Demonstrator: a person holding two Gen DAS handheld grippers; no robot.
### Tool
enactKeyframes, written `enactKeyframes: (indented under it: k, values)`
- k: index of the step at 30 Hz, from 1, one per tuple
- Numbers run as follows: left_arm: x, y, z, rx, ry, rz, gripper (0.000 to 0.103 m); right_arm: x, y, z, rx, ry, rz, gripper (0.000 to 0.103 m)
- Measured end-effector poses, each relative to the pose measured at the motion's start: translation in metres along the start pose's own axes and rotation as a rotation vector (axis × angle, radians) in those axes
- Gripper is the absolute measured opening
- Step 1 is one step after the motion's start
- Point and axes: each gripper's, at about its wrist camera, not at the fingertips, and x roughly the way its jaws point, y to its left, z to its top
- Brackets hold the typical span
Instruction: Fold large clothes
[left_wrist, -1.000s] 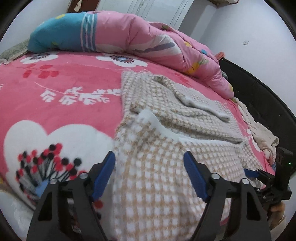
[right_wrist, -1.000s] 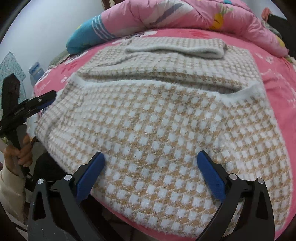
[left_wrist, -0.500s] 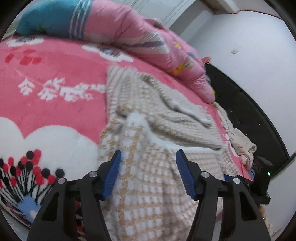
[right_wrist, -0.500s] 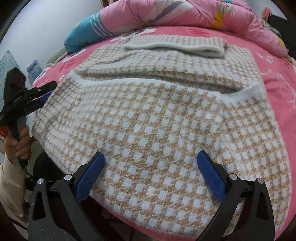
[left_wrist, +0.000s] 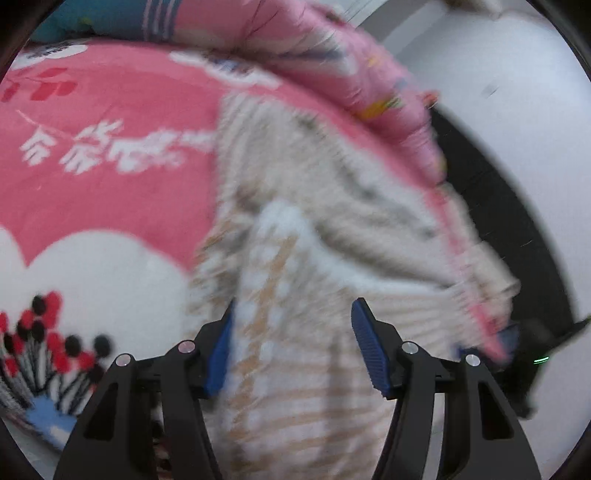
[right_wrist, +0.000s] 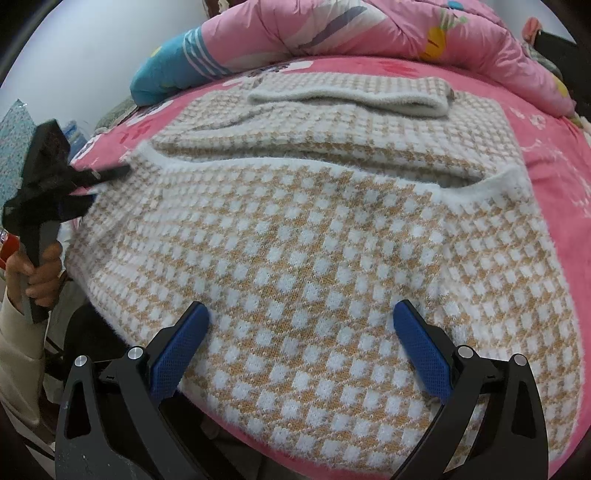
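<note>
Two grippers: one at each near corner of the sweater (right_wrist: 314, 240), which fits a plan to lift the near edge with both hands and carry it away in one fold
Sweater: tan-and-white checked knit, spread on the pink bedspread (right_wrist: 554, 147); near part hangs over the bed's front edge; far part already lies doubled with a sleeve (right_wrist: 351, 98) laid across it, so I judge the fold partly done
Left gripper (left_wrist: 291, 343): jaws part open, straddling the sweater's left side; fabric lies between the blue pads (left_wrist: 369, 347), but the picture is blurred and I see no pad pressing on it; in the right wrist view its tips reach the white trim at the left corner, probably because that trim gives a firm edge to pinch
Right gripper (right_wrist: 301, 350): jaws wide apart, gripping nothing; it hovers over the near hem with knit between the fingers, poised, I think, to wait for the left side to be ready
Hand (right_wrist: 40, 273): wrapped round the left gripper's handle at the bed's left side; cream sleeve (right_wrist: 18, 354) below it
Duvet (right_wrist: 369, 29): pink, heaped along the far side of the bed, well apart from the sweater; it leaves the flat middle free for folding
Next need: both jaws closing on matching corners, so the edge rises level and the fold lands square
</note>
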Motion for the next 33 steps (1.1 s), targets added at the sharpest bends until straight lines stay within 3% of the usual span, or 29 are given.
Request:
enactKeyframes:
  k: [4,7,9,14,17,21,25,33]
  values:
    - [-0.002,-0.018,-0.006,0.075,0.0,0.078,0.057,-0.001,0.0,-0.001,0.001,-0.005,0.001,0.096]
    - [-0.004,-0.028,-0.013,0.098,-0.001,0.047,0.058,-0.001,-0.001,-0.001,0.001,-0.006,0.001,0.096]
    - [0.0,-0.029,-0.014,0.104,0.002,0.075,0.058,-0.001,-0.001,0.0,0.001,-0.006,0.002,0.096]
    - [0.015,-0.047,-0.022,0.22,0.012,0.25,0.06,-0.003,-0.001,0.001,0.018,0.0,-0.003,0.096]
    - [0.019,-0.055,-0.027,0.26,0.006,0.318,0.061,-0.01,-0.002,0.005,0.034,-0.001,-0.005,0.096]
    - [0.021,-0.054,-0.027,0.225,-0.001,0.323,0.064,-0.021,-0.002,0.014,0.027,-0.058,-0.023,0.096]
    - [0.023,-0.055,-0.029,0.22,-0.013,0.344,0.067,-0.003,-0.011,0.015,0.07,-0.013,-0.033,0.096]
    - [0.026,-0.059,-0.029,0.189,-0.018,0.367,0.071,0.002,-0.018,0.01,0.093,-0.038,-0.036,0.096]
